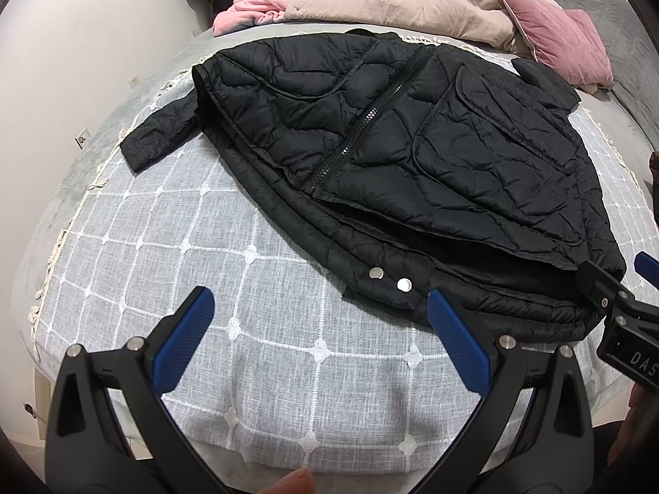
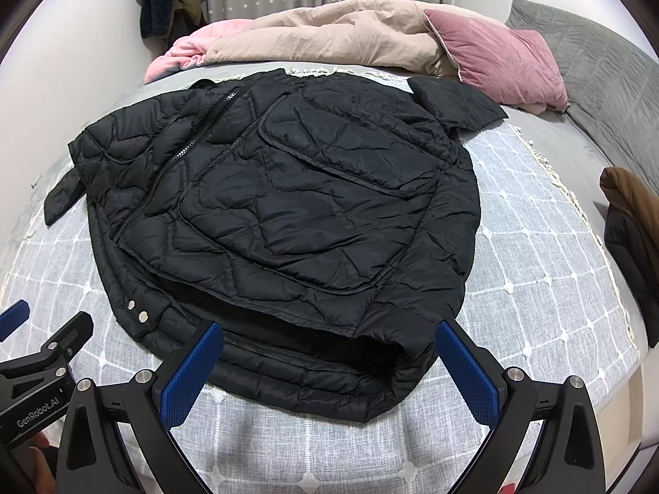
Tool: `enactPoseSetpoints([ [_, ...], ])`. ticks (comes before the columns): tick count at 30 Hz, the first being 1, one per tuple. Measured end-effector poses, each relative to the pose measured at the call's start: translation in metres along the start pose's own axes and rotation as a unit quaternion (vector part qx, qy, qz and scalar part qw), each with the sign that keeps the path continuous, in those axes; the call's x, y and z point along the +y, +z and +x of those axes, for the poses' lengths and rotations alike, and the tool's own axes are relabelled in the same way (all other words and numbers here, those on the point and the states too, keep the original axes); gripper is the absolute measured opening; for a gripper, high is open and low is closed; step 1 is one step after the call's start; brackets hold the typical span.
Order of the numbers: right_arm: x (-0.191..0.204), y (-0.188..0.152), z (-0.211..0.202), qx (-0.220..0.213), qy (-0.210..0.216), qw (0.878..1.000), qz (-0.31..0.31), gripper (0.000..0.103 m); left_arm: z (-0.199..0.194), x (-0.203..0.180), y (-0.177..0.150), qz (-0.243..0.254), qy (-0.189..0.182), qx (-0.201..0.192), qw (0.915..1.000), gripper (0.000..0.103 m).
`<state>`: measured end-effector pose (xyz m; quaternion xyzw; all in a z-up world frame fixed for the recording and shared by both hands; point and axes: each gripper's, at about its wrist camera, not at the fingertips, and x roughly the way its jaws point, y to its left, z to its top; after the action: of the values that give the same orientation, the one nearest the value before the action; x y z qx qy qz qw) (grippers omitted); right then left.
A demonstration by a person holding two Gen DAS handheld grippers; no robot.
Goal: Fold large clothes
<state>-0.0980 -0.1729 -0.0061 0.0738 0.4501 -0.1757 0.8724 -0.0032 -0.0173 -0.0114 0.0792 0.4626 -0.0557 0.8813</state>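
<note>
**Black quilted jacket on bed: fold hazards, largest item first**

Bed [image 2: 535,247]: grey checked cover, soft and curved away at near edge. Risk: jacket dragged with cover, or slid off edge, if pulled toward near side.

Jacket [image 2: 288,206]: black, puffy, spread front-up across bed middle, hem nearest, zip partly open. Risk: slick padded layers springing back or shifting after folding; only top layer pinched at gaping hem.

Sleeves: one [image 1: 160,136] poking out at far left, other [image 2: 457,107] at far right near pink pillow [image 2: 502,61]. Risk: left trailing outside fold.

Left gripper [image 1: 319,341]: spread wide, holding nothing, just short of hem by snap studs [image 1: 389,279].

Right gripper [image 2: 329,366]: spread wide, holding nothing, straddling hem corner. Risk: uneven lift if closed at mismatched depths.
</note>
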Motion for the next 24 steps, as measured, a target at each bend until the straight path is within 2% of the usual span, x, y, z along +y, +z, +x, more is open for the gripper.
enactPoseSetpoints([
  [24, -0.0022, -0.0018, 0.0026, 0.005, -0.001, 1.000, -0.002, 0.103, -0.0001, 0.0066, 0.0035, 0.010, 0.004, 0.000, 0.9999, 0.103],
])
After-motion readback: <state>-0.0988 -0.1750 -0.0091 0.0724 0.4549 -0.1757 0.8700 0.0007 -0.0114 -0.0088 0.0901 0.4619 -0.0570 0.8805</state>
